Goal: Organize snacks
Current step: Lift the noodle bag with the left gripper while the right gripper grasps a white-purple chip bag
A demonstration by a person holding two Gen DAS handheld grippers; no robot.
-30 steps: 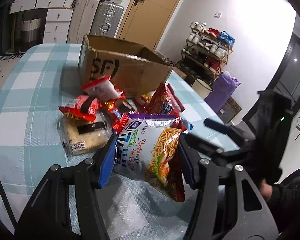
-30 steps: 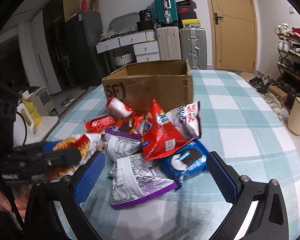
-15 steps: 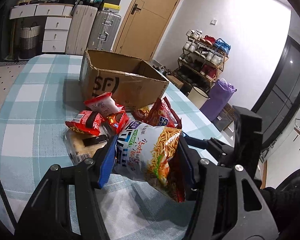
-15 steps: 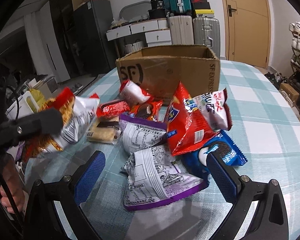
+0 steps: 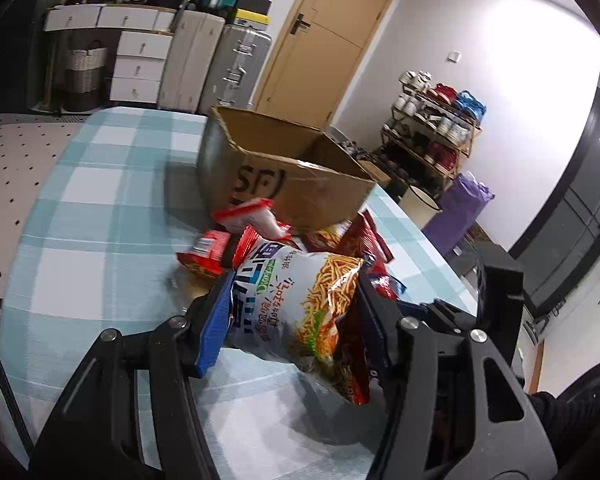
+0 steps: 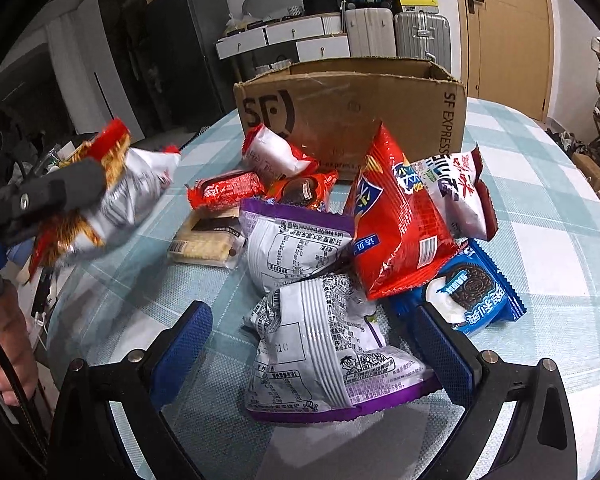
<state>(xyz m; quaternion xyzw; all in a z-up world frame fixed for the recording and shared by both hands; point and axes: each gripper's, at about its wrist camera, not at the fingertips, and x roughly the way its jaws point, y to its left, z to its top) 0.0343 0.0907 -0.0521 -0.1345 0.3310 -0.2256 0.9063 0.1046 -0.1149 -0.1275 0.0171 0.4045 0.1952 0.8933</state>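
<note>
**A:** What have I got in the left gripper (image 5: 292,312)?

**B:** Its jaws are pinching the noodle-snack bag (image 5: 300,300) by both sides, held above the checked worktop (image 5: 84,216). The bag's lower end is crumpled and I can't read it. From the right camera it sits at nine o'clock, blurred.

**A:** And the right gripper (image 6: 320,344)?

**B:** Jaws spread wide, gripping nothing, either side of a purple-edged packet (image 6: 332,364) lying back-side up. A second purple-edged packet (image 6: 296,248) lies just beyond, partly under a red bag (image 6: 396,232).

**A:** Further out?

**B:** At two o'clock, one blue cookie pack (image 6: 472,292), its left end hidden behind my blue pad. At twelve, one open cardboard box (image 6: 352,112); I can't see inside. The small red packs before it overlap, so I won't count them.
</note>
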